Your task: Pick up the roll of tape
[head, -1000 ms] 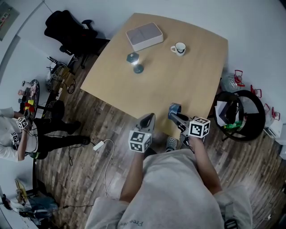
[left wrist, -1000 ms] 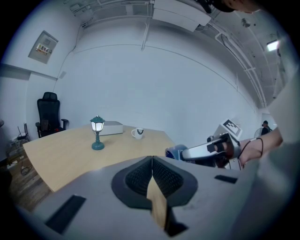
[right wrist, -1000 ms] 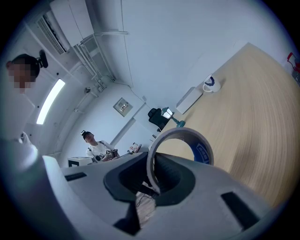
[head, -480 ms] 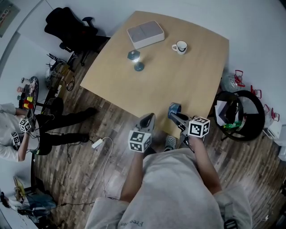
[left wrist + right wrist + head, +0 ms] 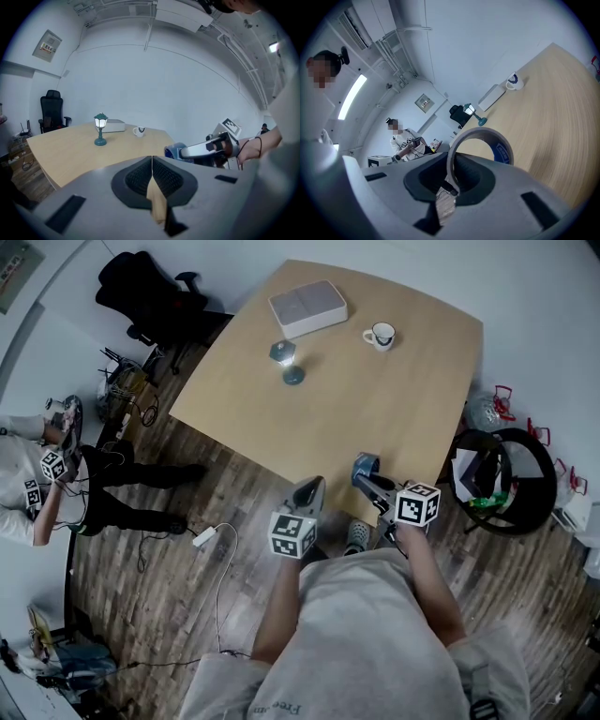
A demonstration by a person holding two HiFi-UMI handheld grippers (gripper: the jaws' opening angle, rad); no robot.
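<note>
The table (image 5: 375, 418) has a pale, smooth, matt wood-grain top; the floor (image 5: 141, 606) is darker, streaky wooden planking. The roll of tape (image 5: 483, 133) looks smooth and brownish, blue-lined inside; the mug (image 5: 379, 336) is white, glossy ceramic

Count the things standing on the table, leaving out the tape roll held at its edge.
3: a white box at the far end, a mug to its right, and a small green lamp in front of the box. Nothing seems hidden.
</note>
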